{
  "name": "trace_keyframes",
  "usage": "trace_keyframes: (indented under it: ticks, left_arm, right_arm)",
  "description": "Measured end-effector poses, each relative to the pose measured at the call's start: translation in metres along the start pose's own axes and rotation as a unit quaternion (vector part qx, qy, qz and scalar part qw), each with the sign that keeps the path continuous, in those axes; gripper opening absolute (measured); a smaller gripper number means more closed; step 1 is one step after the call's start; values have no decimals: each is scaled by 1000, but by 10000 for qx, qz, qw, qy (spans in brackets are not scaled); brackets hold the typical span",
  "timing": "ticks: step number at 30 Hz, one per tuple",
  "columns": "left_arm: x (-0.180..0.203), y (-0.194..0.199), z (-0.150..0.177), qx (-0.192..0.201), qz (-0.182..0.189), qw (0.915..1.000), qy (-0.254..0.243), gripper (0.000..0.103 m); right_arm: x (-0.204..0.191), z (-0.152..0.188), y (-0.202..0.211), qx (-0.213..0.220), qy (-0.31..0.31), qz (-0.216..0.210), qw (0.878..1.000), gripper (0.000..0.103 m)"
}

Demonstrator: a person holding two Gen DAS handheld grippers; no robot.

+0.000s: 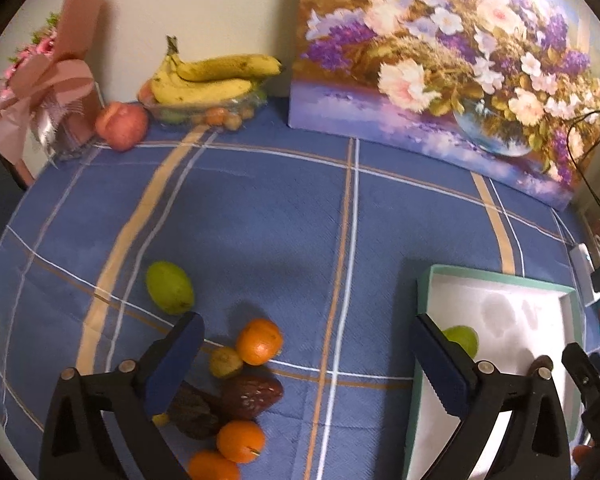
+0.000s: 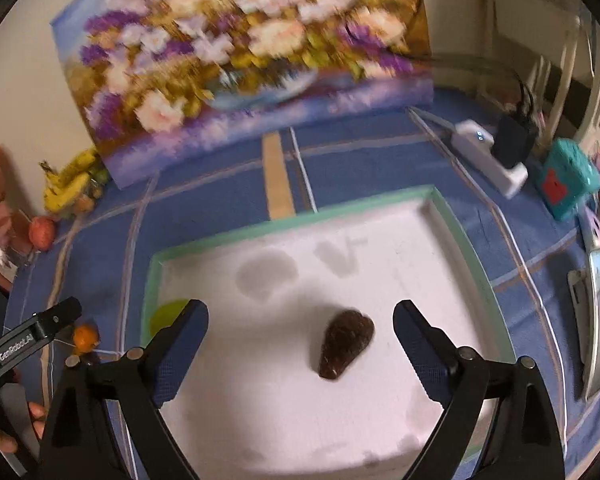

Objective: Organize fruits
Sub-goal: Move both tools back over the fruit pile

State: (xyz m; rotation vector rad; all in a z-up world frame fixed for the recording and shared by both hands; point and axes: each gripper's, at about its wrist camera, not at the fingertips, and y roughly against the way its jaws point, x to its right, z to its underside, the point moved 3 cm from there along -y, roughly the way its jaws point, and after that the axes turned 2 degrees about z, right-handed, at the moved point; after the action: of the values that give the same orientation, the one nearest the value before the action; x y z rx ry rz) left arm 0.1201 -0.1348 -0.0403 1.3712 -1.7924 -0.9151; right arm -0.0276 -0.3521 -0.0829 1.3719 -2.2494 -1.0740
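While your left gripper (image 1: 306,364) hangs released, empty, loose fruit pile (image 1: 236,396) lies below-left of its jaws, nearer left hand than right. Dark fruit (image 1: 252,395) there lies long axis across view. Right gripper (image 2: 300,340) spread, brown fruit (image 2: 346,342) lying free between jaws in tray (image 2: 456,232). Outside tray: three oranges, two dark fruits, two green. In tray: one brown, one green.

A big flower painting (image 1: 440,60) leans on the wall at the back of the blue checked tablecloth (image 1: 260,208). A pink gift bouquet (image 1: 52,80) stands at the far left. A white power strip (image 2: 488,156) lies near a teal box (image 2: 568,176).
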Motion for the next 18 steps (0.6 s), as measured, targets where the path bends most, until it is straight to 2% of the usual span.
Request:
trace_keyframes:
  ticks: [3, 7, 11, 18]
  left_arm:
    - [-3, 5, -2, 79, -22, 10000, -2, 103]
    - [-8, 15, -3, 185, -279, 9994, -82, 103]
    - [-18, 24, -1, 171, -590, 9980, 111, 103]
    - [-37, 43, -1, 221, -527, 9981, 229, 103]
  right_arm:
    - [-9, -1, 3, 125, 299, 228, 9992, 94]
    - [-15, 2, 1, 29, 323, 66, 9995, 94]
    - [-20, 6, 1, -67, 323, -3, 9995, 94]
    - [-35, 11, 6, -102, 380, -223, 9990, 94]
